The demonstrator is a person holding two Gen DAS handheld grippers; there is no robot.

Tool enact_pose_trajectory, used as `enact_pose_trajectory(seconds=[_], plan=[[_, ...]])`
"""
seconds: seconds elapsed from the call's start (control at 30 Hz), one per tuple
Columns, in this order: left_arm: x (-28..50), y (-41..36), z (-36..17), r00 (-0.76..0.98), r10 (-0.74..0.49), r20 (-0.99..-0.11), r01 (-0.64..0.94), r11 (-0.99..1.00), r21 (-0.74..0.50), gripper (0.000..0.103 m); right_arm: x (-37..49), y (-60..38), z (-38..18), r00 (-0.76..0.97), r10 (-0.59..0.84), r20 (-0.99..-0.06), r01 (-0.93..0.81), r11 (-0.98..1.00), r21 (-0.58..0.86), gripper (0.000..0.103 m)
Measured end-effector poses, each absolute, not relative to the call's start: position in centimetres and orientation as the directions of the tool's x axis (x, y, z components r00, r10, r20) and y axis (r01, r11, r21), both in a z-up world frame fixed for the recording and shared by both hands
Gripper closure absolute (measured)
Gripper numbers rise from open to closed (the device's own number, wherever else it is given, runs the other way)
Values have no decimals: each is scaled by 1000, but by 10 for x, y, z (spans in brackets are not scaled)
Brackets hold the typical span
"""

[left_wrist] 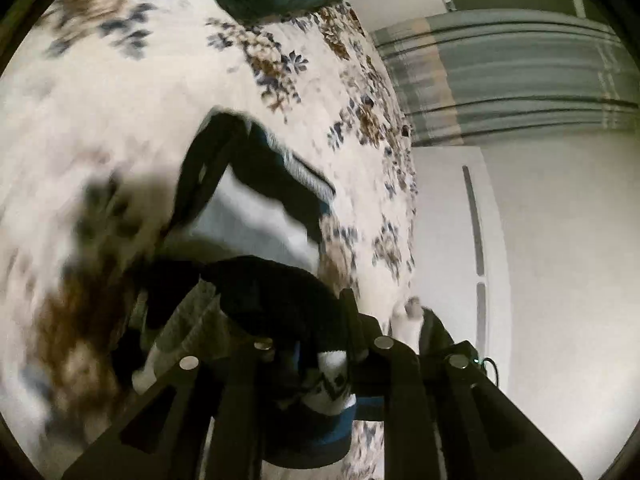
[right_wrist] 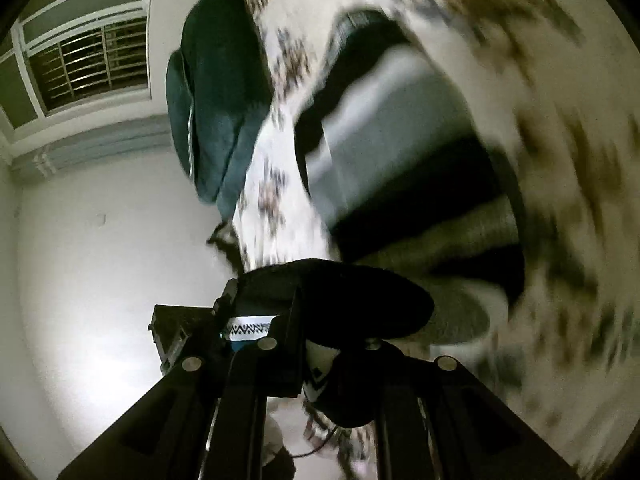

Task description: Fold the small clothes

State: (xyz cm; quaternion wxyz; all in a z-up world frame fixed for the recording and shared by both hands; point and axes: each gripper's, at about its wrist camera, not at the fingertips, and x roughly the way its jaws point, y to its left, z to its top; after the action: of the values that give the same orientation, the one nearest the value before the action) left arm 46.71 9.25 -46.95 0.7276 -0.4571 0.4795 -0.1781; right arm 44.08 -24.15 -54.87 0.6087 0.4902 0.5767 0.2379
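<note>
A: Left gripper (left_wrist: 308, 328)?
B: Fingers (left_wrist: 352, 320) pinching a fold of the small knitted garment (left_wrist: 276, 304) — black, with a white zigzag band and a teal hem hanging between them.

A: Right gripper (right_wrist: 296, 320)?
B: Same garment (right_wrist: 340, 300), fingers (right_wrist: 296, 308) pressed on a black fold, zigzag band showing in the gap.

A: Where exactly?
B: Partly raised at the gripped edge, over the bed's floral sheet (left_wrist: 120, 120). Rest of it, in black, pale grey and white stripes (right_wrist: 400, 140), lying on the sheet beyond the fingers. Heavily blurred in both views.

A: Anything else around?
B: Dark teal pillow (right_wrist: 216, 100) on the bed, well apart from the garment. Barred window (right_wrist: 88, 64) and white wall (right_wrist: 100, 260) behind.
</note>
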Motion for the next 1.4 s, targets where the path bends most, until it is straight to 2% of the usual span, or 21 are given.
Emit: enact_pose_trajectory(seconds=[0.13, 0.2, 0.27, 0.33, 0.43, 0.5, 0.57, 0.67, 0.77, 0.9, 1.0, 1.03, 1.07, 1.1, 1.13, 1.2, 1.3, 1.4], plan=[[540, 91, -488, 467, -701, -539, -176, 523, -834, 85, 522, -251, -563, 265, 829, -492, 302, 413, 859, 92], [575, 92, -504, 449, -717, -532, -196, 502, -842, 77, 566, -256, -574, 279, 818, -504, 317, 417, 852, 92], [601, 96, -520, 450, -735, -507, -235, 450, -861, 61, 604, -247, -589, 284, 815, -504, 339, 406, 848, 89], [615, 101, -528, 467, -748, -473, -264, 392, -881, 59, 636, -250, -606, 277, 821, -500, 380, 384, 842, 88], [628, 111, -536, 505, -754, -419, -288, 311, -906, 52, 672, -248, -619, 283, 829, -483, 423, 344, 838, 77], [633, 117, -538, 528, -751, -396, -292, 277, -915, 50, 693, -242, -620, 296, 831, -471, 423, 328, 845, 56], [639, 124, -539, 541, -742, -396, -295, 274, -915, 49, 699, -237, -621, 302, 829, -471, 415, 331, 848, 45], [646, 130, -535, 532, -723, -440, -287, 335, -897, 49, 705, -240, -616, 304, 816, -491, 403, 357, 843, 45], [647, 130, -524, 494, -681, -541, -239, 492, -837, 48, 702, -240, -603, 278, 769, -576, 343, 481, 807, 44], [615, 117, -501, 454, -595, -663, -101, 705, -702, 48, 683, -239, -586, 233, 668, -707, 225, 670, 707, 35], [568, 110, -495, 453, -562, -692, -59, 755, -653, 48, 654, -242, -583, 188, 593, -783, 142, 773, 619, 31], [550, 107, -496, 453, -548, -703, -72, 763, -642, 47, 650, -241, -585, 176, 584, -793, 128, 785, 606, 30], [533, 105, -499, 455, -537, -710, -92, 765, -638, 36, 640, -244, -589, 154, 571, -806, 112, 801, 589, 25], [509, 103, -502, 462, -505, -729, -131, 774, -619, 30, 635, -244, -592, 136, 570, -810, 102, 805, 584, 19], [492, 101, -506, 469, -482, -740, -171, 772, -612, 27, 630, -244, -596, 114, 574, -811, 91, 807, 584, 15], [453, 97, -519, 479, -485, -731, -270, 711, -649, 25, 620, -246, -606, 67, 591, -804, 65, 801, 595, 0], [408, 85, -546, 502, -516, -694, -403, 570, -716, 23, 616, -251, -626, 8, 607, -794, 62, 793, 607, 0], [397, 71, -566, 522, -522, -674, -445, 508, -738, 23, 627, -253, -654, -52, 645, -763, 76, 764, 641, 0]])
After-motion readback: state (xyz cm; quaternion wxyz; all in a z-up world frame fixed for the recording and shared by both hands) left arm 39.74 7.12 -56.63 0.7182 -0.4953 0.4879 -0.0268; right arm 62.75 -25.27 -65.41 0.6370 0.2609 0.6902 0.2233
